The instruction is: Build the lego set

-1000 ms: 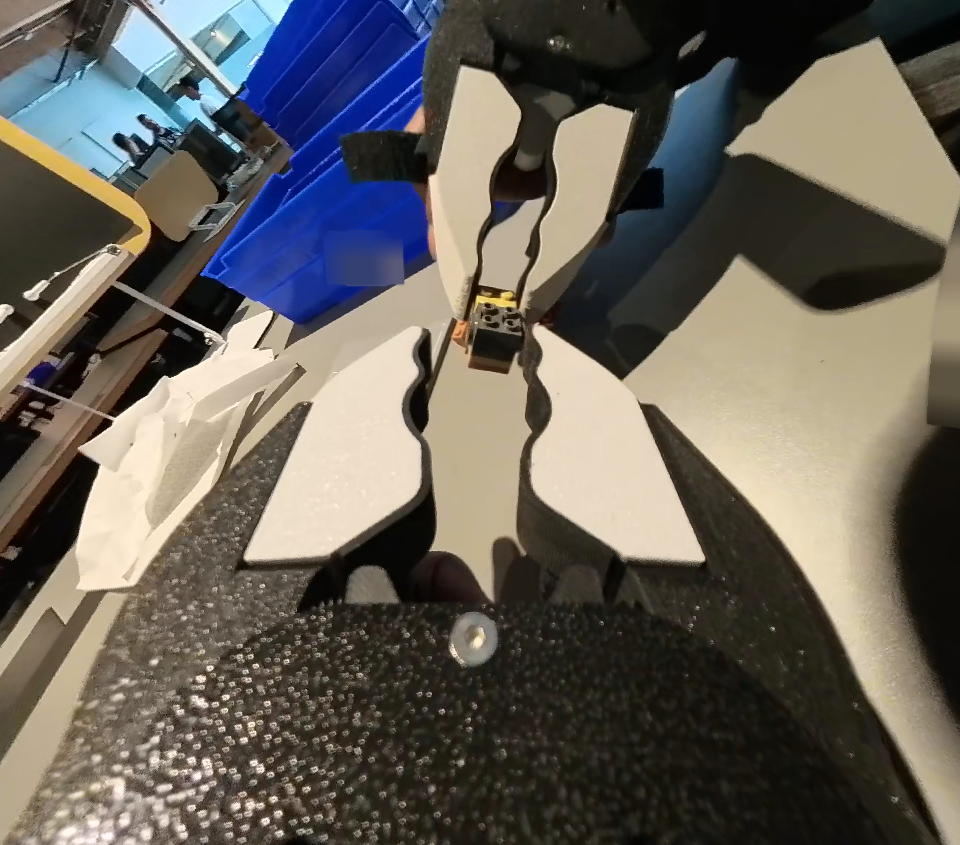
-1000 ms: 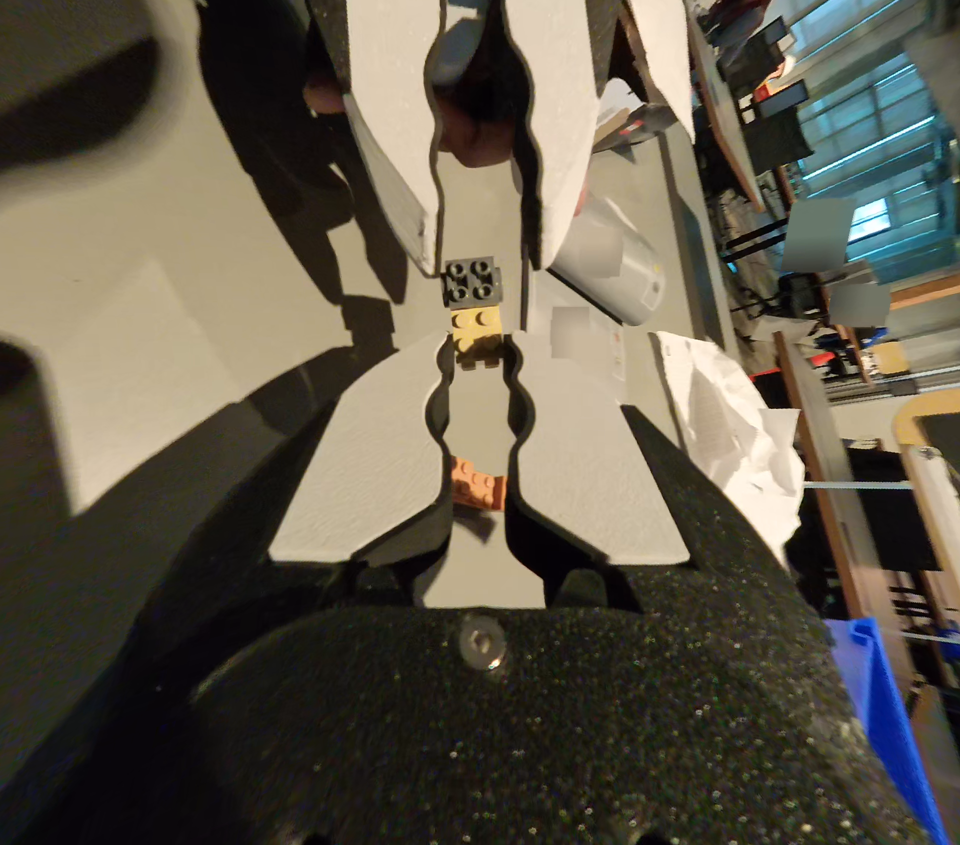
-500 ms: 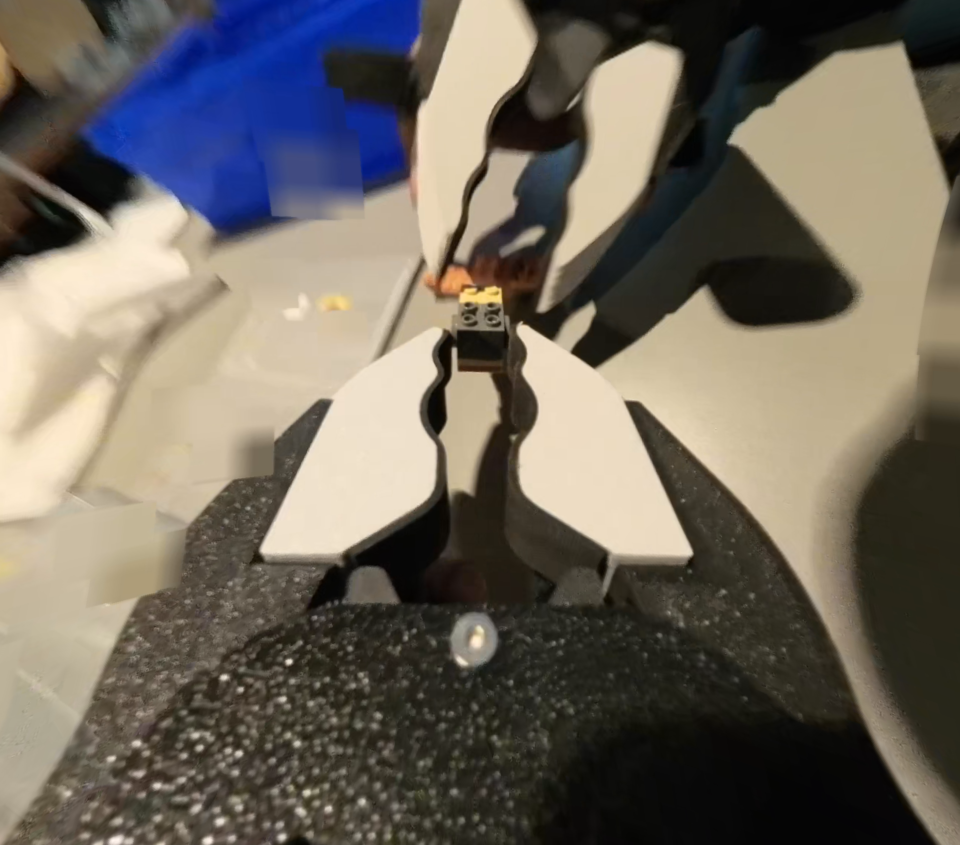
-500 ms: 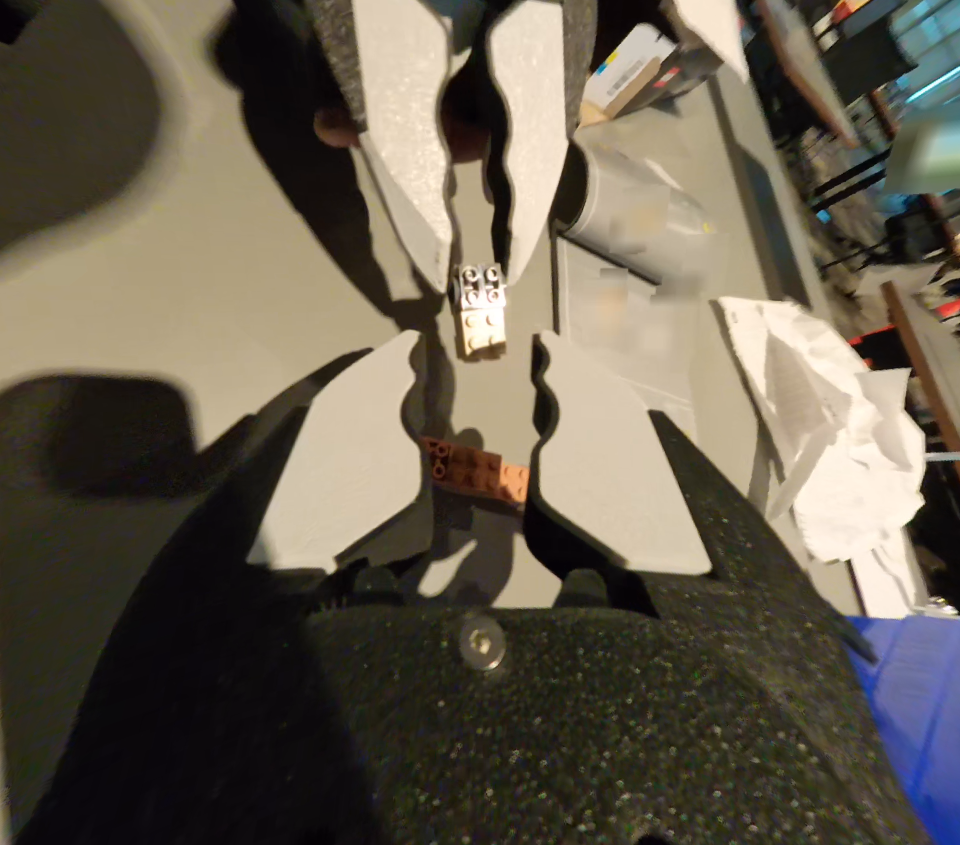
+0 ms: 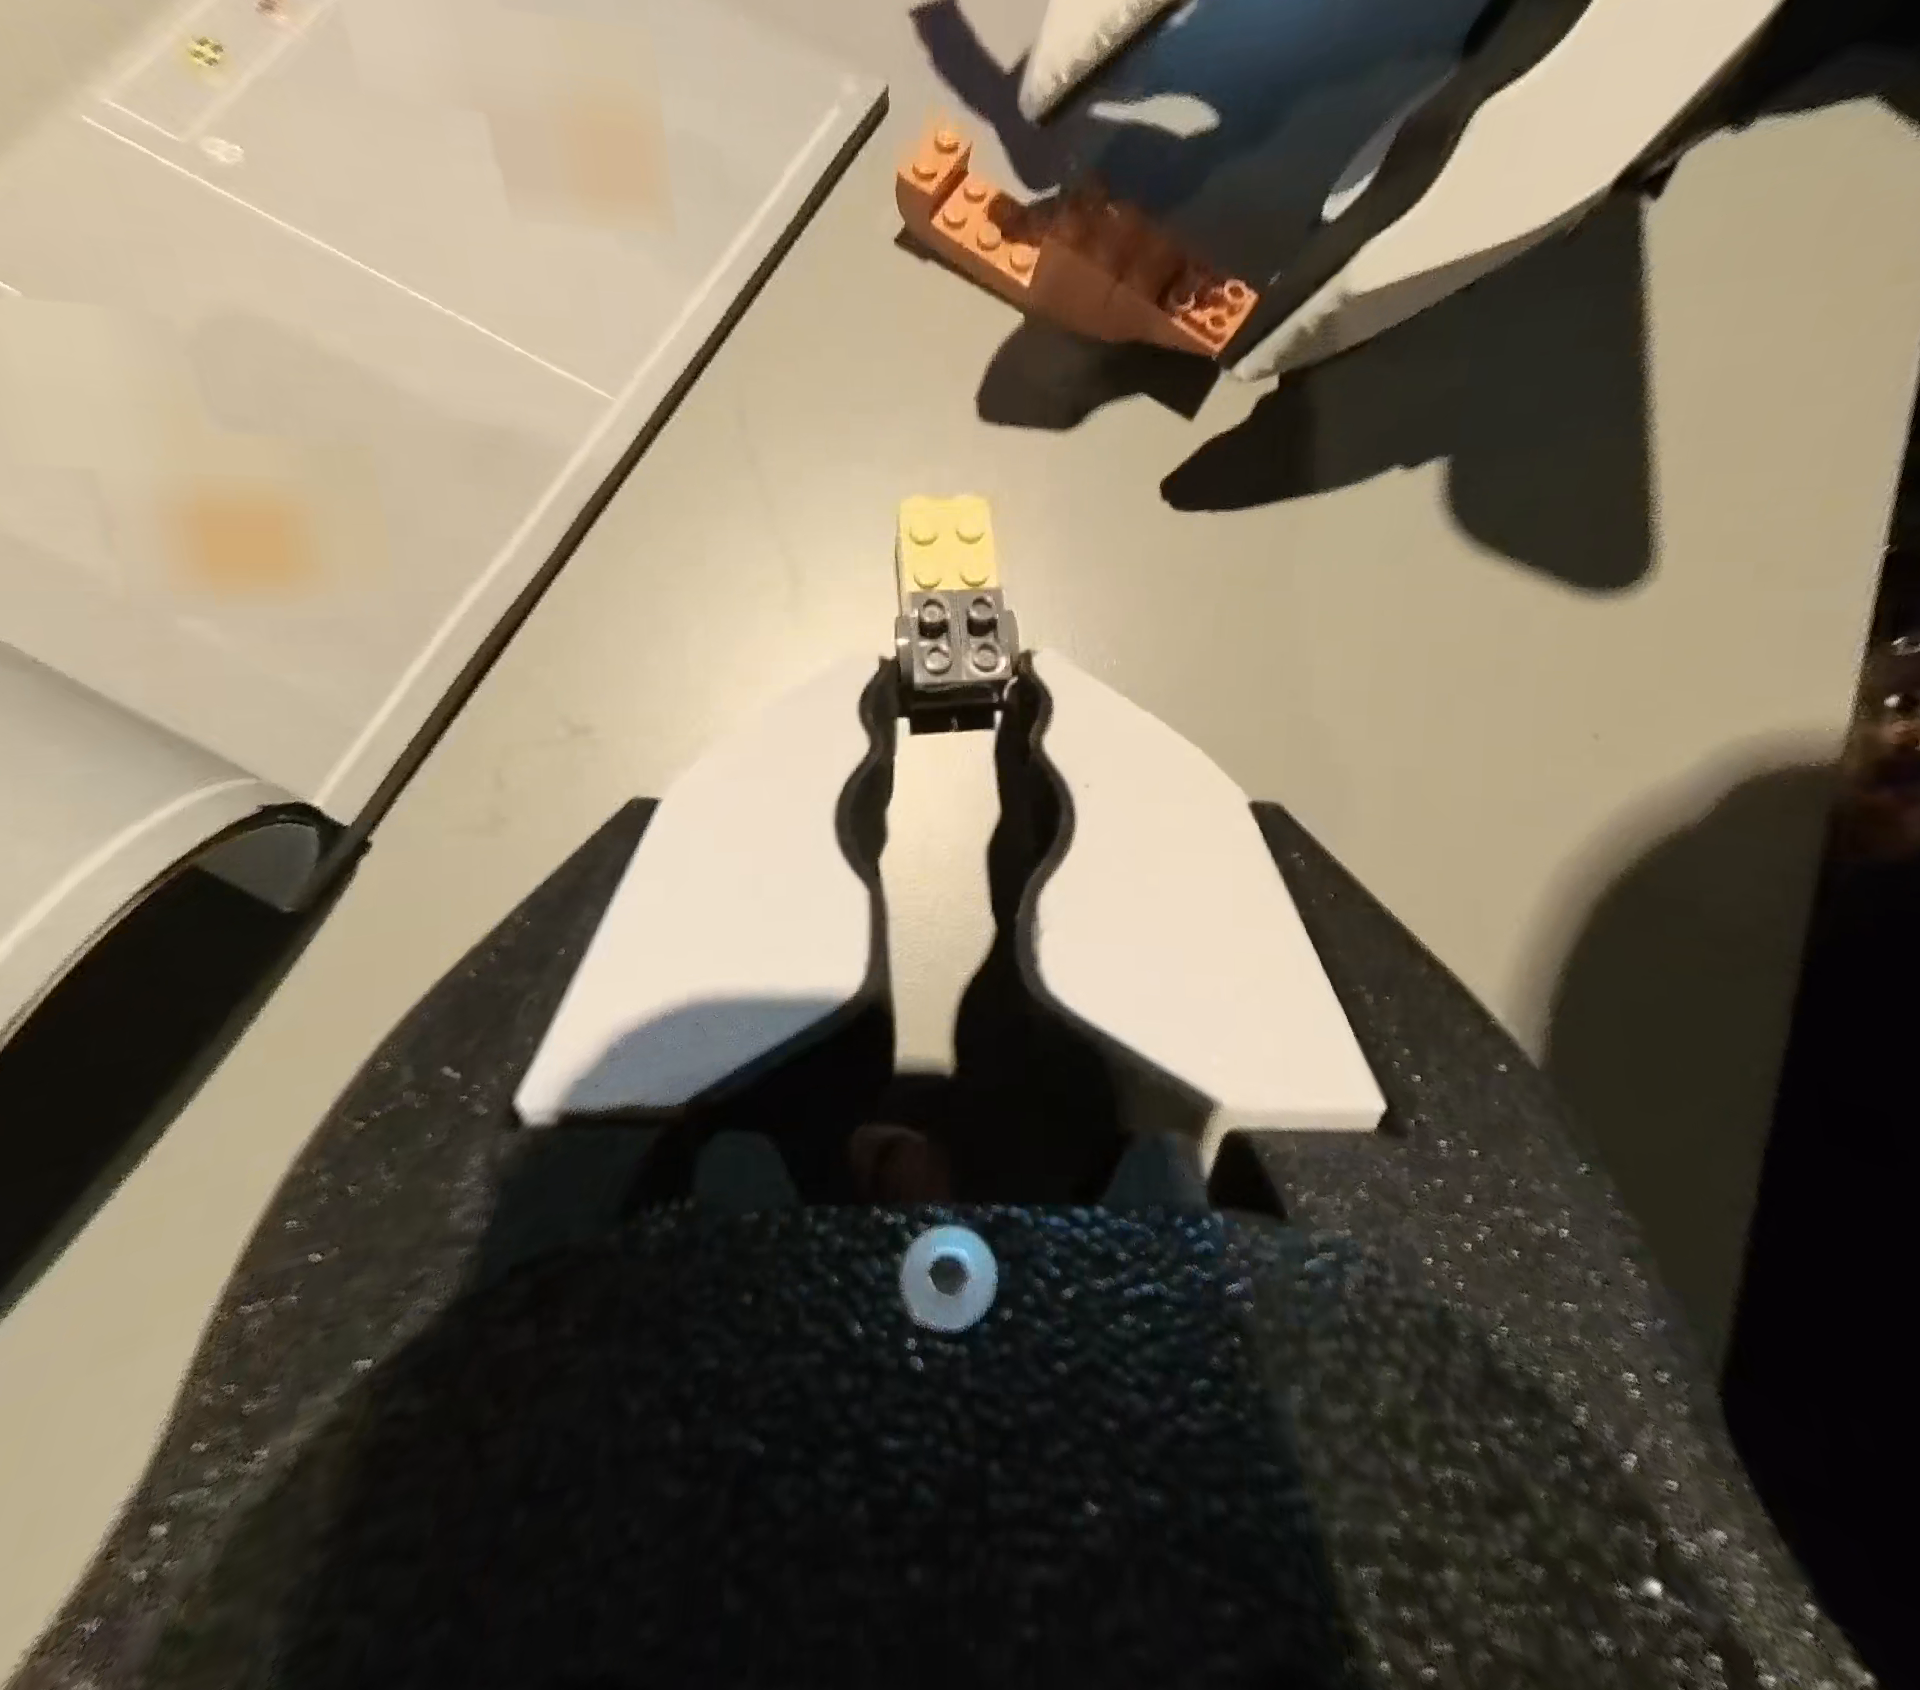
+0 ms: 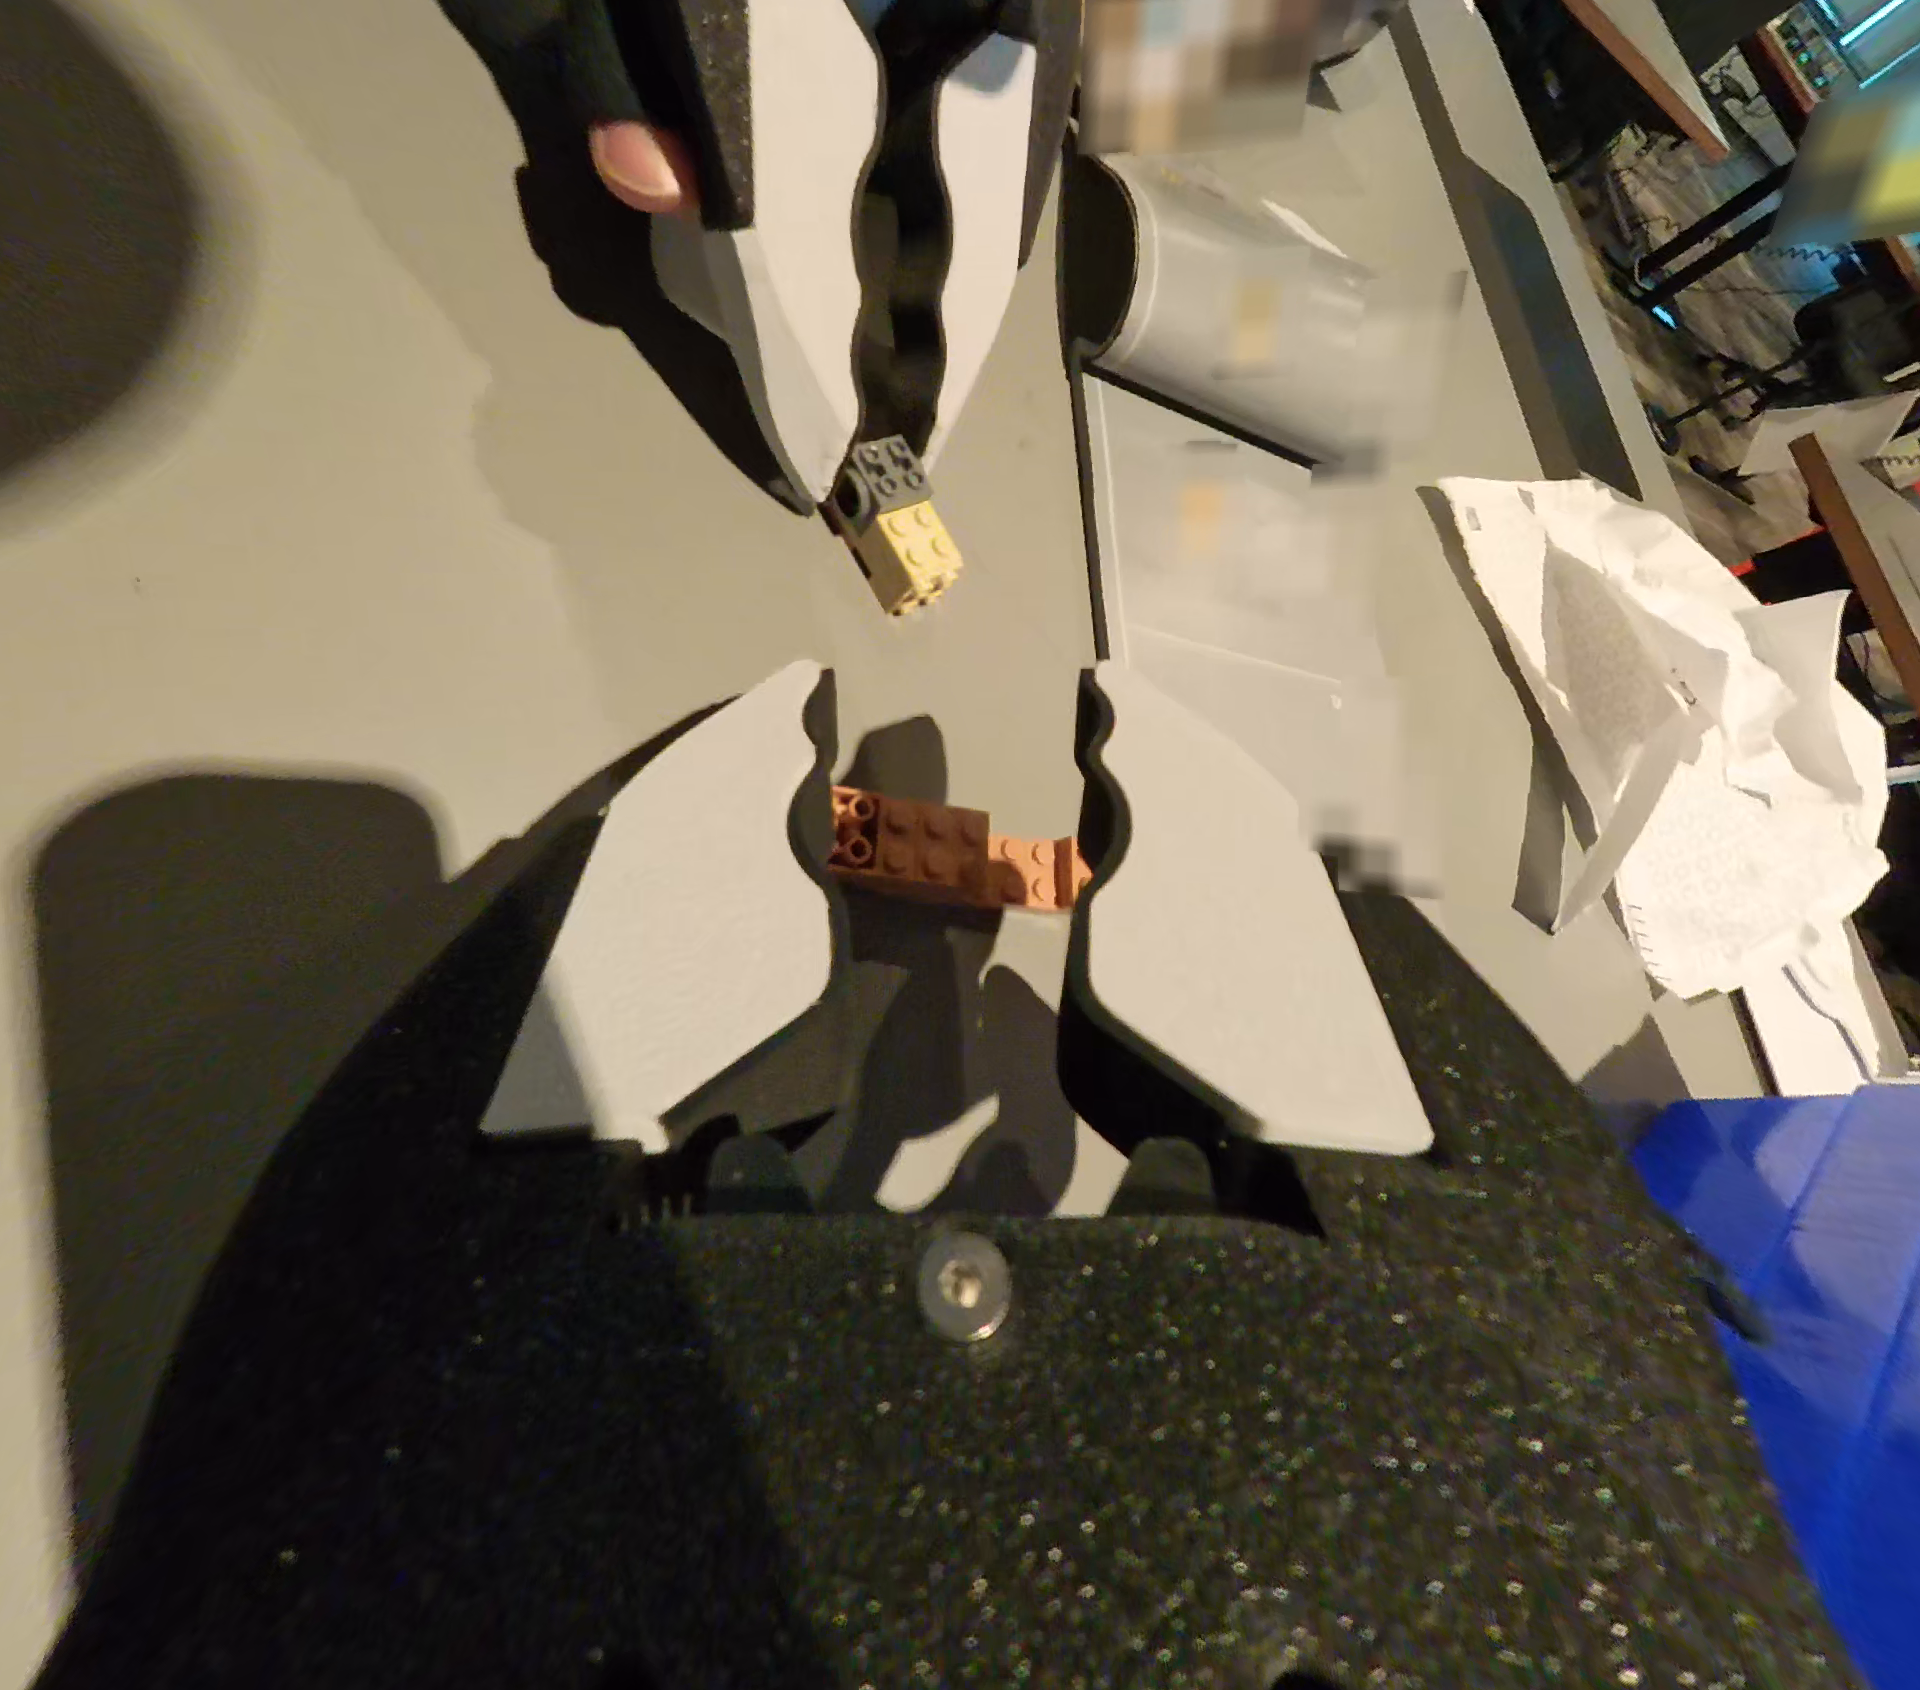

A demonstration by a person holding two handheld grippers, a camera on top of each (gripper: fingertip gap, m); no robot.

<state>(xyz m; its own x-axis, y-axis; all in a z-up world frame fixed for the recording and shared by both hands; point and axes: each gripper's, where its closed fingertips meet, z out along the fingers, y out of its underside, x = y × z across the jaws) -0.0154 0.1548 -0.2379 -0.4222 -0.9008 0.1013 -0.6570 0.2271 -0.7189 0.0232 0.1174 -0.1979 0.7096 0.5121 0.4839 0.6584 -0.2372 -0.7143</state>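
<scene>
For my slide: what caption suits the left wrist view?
Left tool grips grey-and-yellow brick stack; open right tool hovers over brown bricks.

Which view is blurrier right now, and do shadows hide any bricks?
Left wrist view: right gripper smeared by motion, its shadow across the brown assembly; grey-and-yellow piece sharp.
Right wrist view: sharper; brown assembly readable in shade between the open fingers.

Left wrist camera sits right behind its own left gripper (image 5: 954,684), looking steeply down at the grey table (image 5: 1299,653), close in. Across the top of that view, the right gripper (image 5: 1132,227) faces back toward it. Right wrist camera peers along its fingers from the opposite side, tilted, close over the table, with the room beyond. Both views share the middle strip: the grey-and-yellow brick piece (image 5: 951,601) (image 6: 902,513), the orange brick assembly (image 5: 1070,238) (image 6: 951,851), and the open booklet (image 5: 343,206) (image 6: 1236,580).
</scene>
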